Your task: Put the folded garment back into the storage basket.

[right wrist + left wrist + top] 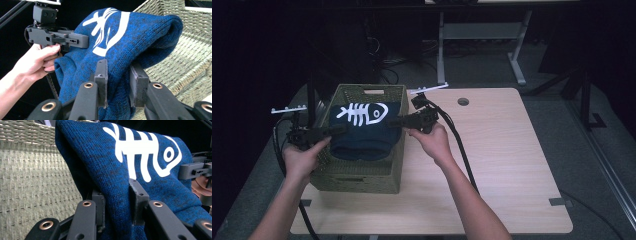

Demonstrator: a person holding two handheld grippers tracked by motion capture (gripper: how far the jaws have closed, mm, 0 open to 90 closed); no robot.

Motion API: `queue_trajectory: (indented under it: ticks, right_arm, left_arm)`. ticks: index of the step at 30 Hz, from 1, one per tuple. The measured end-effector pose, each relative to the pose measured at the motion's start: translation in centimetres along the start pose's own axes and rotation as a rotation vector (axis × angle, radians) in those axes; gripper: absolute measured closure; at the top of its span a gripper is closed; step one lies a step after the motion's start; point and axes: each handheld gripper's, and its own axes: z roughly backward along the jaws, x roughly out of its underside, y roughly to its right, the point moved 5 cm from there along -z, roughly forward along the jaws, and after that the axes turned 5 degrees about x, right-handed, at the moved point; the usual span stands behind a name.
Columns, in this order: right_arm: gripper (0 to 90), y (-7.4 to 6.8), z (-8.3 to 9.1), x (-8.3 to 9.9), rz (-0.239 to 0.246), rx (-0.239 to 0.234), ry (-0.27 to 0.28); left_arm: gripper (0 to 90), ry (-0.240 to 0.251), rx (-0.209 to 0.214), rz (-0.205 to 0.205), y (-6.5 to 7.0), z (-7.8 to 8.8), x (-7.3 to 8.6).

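Knitwear, a blue sweater (364, 131) printed with a white fish skeleton (362, 114), is held over the woven basket (393, 170). The left gripper (117, 202) is clamped on a fold at the basket's left side, and the right gripper (118, 82) is clamped on the opposite edge. Whether the hem touches the basket floor cannot be told. Both grips should probably be kept level and lowered together, so that the fold is not lost.

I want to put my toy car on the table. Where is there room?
The bare tabletop right of the woven basket is free, from the round hole to the near edge. The left side is crowded: the basket, the blue sweater and both grippers, left and right.
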Motion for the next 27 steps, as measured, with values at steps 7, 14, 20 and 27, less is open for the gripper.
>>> queue_trajectory:
  ticks: [7,14,20,27]
  right_arm:
    - [71.9,0.0,-1.2,0.0,-0.007,-0.004,-0.003]
    - [71.9,0.0,-2.4,0.1,-0.011,-0.007,-0.012]
    - [71.9,0.1,-3.3,0.1,-0.013,-0.007,-0.017]
    - [71.9,0.3,-4.0,0.2,-0.019,0.004,-0.027]
  left_arm:
    - [70.5,-0.005,-0.011,0.012,-1.0,0.4,0.2]
    - [70.3,-0.009,-0.02,0.023,-2.1,0.8,0.4]
    - [70.0,-0.014,-0.015,0.034,-3.0,0.9,0.6]
    - [69.7,-0.034,-0.015,0.041,-3.9,0.6,0.7]
